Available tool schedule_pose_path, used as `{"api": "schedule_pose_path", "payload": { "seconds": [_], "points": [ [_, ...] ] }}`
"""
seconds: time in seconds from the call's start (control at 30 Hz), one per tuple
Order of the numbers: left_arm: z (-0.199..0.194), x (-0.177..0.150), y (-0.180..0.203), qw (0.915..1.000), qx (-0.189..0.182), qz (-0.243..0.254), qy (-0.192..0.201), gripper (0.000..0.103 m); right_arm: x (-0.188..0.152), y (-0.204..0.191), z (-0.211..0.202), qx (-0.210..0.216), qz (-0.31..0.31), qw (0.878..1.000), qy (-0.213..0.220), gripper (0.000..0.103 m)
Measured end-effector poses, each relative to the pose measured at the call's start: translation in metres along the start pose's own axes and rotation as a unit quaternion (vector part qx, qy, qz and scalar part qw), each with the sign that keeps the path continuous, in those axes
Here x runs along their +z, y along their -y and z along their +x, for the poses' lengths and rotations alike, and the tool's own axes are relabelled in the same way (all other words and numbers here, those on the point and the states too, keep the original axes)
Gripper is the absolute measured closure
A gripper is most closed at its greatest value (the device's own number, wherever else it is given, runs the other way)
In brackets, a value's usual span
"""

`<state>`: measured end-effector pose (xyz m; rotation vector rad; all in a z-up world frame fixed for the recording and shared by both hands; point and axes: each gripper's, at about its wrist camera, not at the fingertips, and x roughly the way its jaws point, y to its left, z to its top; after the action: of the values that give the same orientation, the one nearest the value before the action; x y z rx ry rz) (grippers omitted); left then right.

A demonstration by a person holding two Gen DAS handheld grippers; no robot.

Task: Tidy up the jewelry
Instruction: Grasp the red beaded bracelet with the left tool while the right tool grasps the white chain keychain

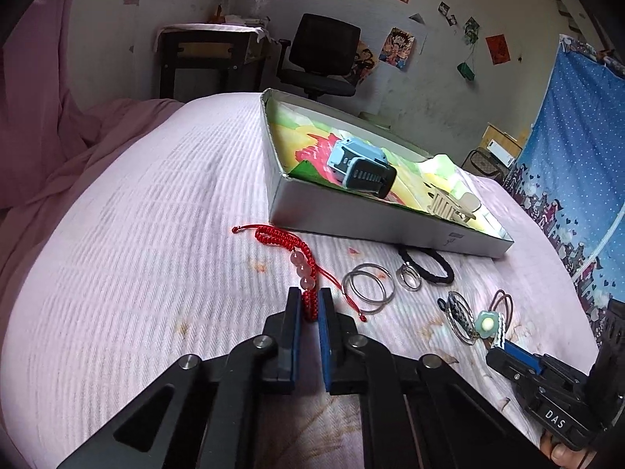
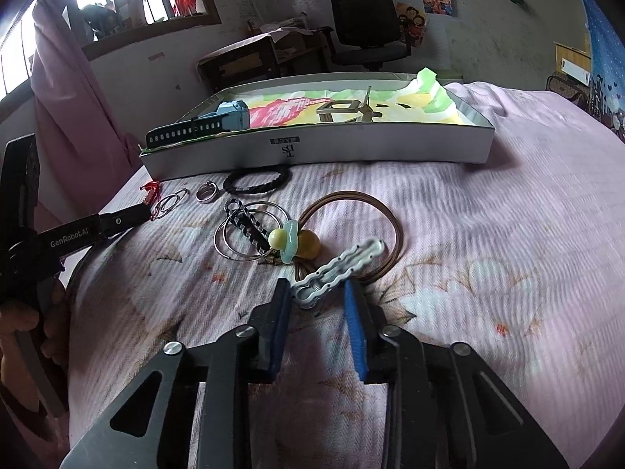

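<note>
Nearby, jewelry box [image 2: 351, 148] rests on pink bedspread [image 1: 136, 234]; office chair [image 1: 320, 54] seemingly against wall.

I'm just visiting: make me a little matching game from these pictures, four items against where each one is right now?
Items:
1. red cord bracelet
2. blue watch
3. white hair clip
4. black hair tie

Places:
A. inside the white box
B. between the fingers of the left tool
C. on the bed beside the box front
D. between the fingers of the right tool

Pairs: 1-B, 2-A, 3-D, 4-C
</note>
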<state>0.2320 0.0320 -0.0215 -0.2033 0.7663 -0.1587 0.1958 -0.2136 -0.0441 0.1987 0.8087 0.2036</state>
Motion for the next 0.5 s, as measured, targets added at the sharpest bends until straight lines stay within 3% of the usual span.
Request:
{"api": "schedule_pose_path", "payload": {
  "seconds": [0.1,0.5],
  "points": [
    [-0.004,-0.004,0.004,1.0,-0.004,0.006,0.003,0.097,-0.001,0.0,0.0,0.002,0.003,1.0,-0.001,0.086],
    [-0.034,-0.037,0.032,0.9983,-0.023,0.053,0.013,0.098,-0.014,0.003,-0.015,0.02,0.026,0.999,0.015,0.087]
  ]
}}
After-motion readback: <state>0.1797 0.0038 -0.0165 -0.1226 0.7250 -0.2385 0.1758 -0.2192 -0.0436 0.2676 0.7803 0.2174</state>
